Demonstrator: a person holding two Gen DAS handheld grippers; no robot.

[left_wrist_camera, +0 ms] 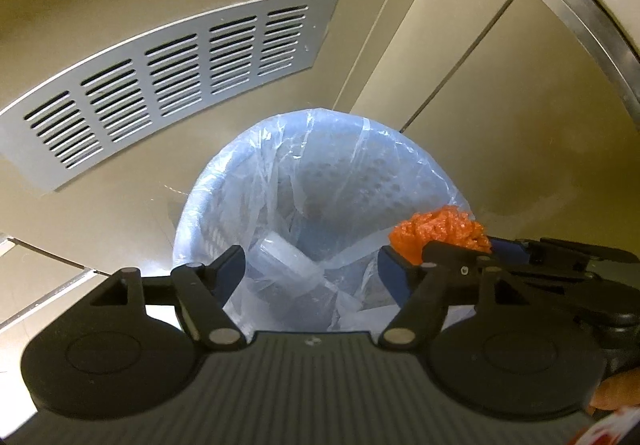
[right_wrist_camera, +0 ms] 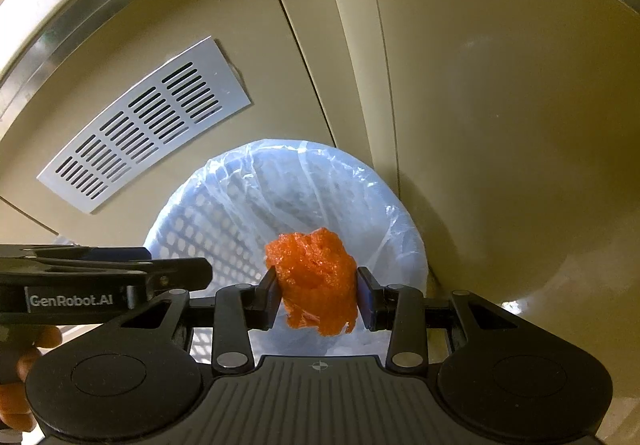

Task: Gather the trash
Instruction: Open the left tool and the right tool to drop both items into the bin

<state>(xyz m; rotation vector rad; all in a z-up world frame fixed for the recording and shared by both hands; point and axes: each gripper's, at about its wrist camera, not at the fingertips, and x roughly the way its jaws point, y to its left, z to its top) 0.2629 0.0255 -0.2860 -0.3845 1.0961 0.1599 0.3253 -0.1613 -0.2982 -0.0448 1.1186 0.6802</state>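
A blue perforated waste basket lined with a clear plastic bag (left_wrist_camera: 320, 181) stands on the floor below both grippers; it also shows in the right wrist view (right_wrist_camera: 240, 197). Crumpled clear plastic (left_wrist_camera: 288, 261) lies inside it. My right gripper (right_wrist_camera: 318, 295) is shut on a crumpled orange plastic wad (right_wrist_camera: 316, 277) and holds it above the basket's opening. The wad also shows in the left wrist view (left_wrist_camera: 440, 231), at the basket's right rim. My left gripper (left_wrist_camera: 312, 269) is open and empty above the basket, just left of the right gripper (left_wrist_camera: 452, 249).
A grey slotted vent panel (left_wrist_camera: 168, 81) is set in the beige cabinet wall behind the basket; it also shows in the right wrist view (right_wrist_camera: 148, 125). A cabinet corner (right_wrist_camera: 360, 85) stands right of the basket. A metal counter edge (left_wrist_camera: 592, 5) runs above.
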